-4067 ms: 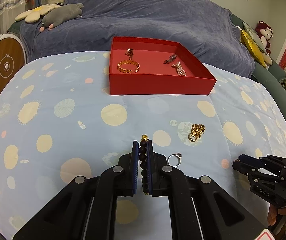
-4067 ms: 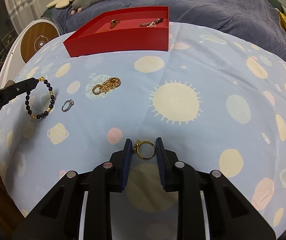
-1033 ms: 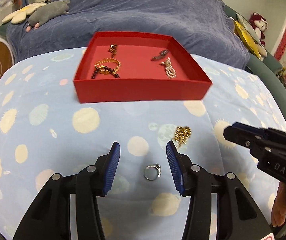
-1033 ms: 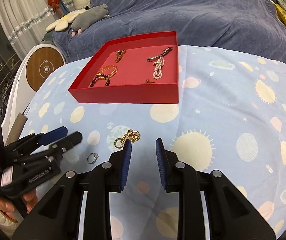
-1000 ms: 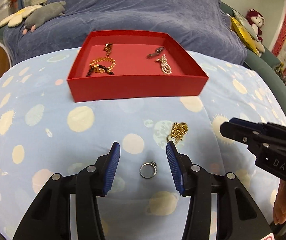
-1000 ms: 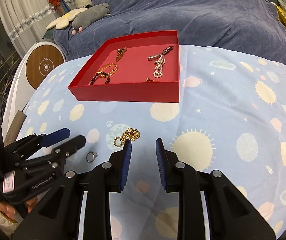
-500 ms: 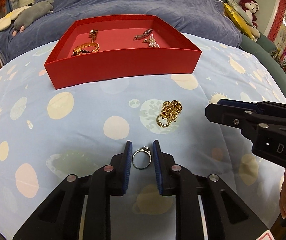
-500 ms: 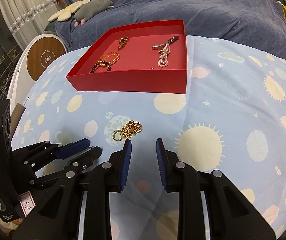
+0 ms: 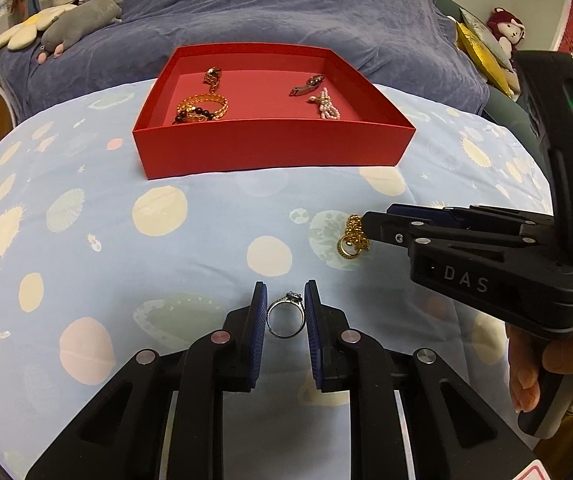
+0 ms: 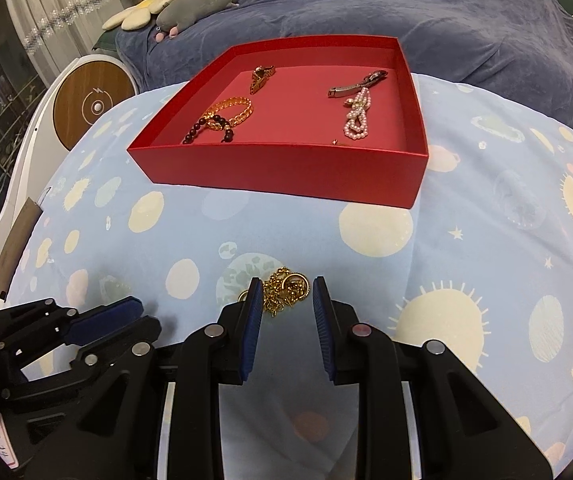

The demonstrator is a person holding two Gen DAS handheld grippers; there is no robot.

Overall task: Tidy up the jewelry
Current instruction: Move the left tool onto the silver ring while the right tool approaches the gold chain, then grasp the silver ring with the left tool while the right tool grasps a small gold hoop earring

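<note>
A red tray (image 9: 270, 152) sits on the blue spotted cloth and holds a gold bracelet (image 9: 202, 103), dark beads, a clasp and a pearl piece (image 9: 327, 107). It also shows in the right wrist view (image 10: 286, 168). My left gripper (image 9: 285, 296) is shut on a silver ring (image 9: 285, 317), which stands between the blue pads. My right gripper (image 10: 287, 292) is open and straddles a gold chain (image 10: 284, 289) lying on the cloth. The chain (image 9: 353, 237) and the right gripper (image 9: 378, 220) show in the left wrist view too.
A blue-grey blanket (image 9: 246, 12) with plush toys (image 9: 82, 16) lies behind the tray. A round wooden-faced device (image 10: 92, 106) stands at the left. The left gripper (image 10: 126, 322) is close beside the right one.
The left gripper came down over the silver ring and closed on it. The right gripper moved forward and down until its open fingers straddle the gold chain.
</note>
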